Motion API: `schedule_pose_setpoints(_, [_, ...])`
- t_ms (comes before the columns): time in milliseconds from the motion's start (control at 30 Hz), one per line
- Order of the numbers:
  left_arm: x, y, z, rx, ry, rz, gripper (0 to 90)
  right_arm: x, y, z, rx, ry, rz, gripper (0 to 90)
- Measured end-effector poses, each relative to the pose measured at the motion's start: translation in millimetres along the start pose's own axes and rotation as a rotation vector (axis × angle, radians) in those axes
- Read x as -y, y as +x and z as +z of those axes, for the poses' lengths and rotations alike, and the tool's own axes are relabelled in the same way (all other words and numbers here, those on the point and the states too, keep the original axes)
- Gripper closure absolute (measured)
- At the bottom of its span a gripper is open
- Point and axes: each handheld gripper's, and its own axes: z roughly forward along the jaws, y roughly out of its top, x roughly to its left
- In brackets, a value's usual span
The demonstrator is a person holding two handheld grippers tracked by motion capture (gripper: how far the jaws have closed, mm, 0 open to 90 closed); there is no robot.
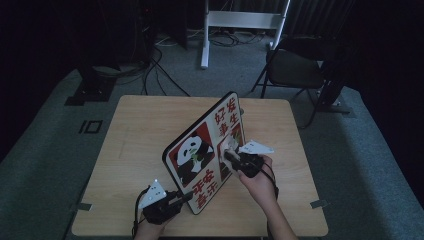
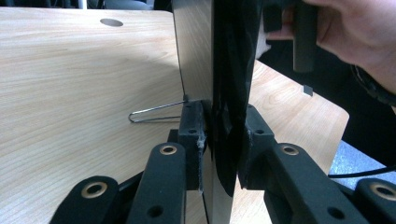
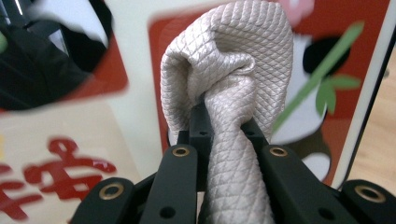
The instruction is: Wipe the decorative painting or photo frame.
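Near the centre of the high view, a rounded board printed with pandas and red characters (image 1: 202,150) stood tilted on the pale wooden table (image 1: 130,130). The left gripper (image 1: 176,200) pinched its lower edge. The right gripper (image 1: 231,156) clamped a bunched cream quilted cloth (image 3: 229,79) against its face.

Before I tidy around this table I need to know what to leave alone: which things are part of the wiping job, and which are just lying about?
In use:
- panda board, stood on edge, clamped by left gripper
- pale cloth, pinched in right gripper, against the board's face

Lying about:
- folding chair
- white stand
- floor cables
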Motion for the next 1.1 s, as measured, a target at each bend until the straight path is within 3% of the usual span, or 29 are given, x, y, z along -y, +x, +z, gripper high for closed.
schedule_pose_setpoints(467, [0.0,-0.1,0.3,0.0,-0.001,-0.001,75.6,39.5,-7.3,11.7,0.012,0.098,0.034,81.4])
schedule_pose_setpoints(1100, [-0.2,0.6,0.3,0.002,0.0,-0.001,75.6,67.4,-16.1,22.0,0.019,0.183,0.076,81.4])
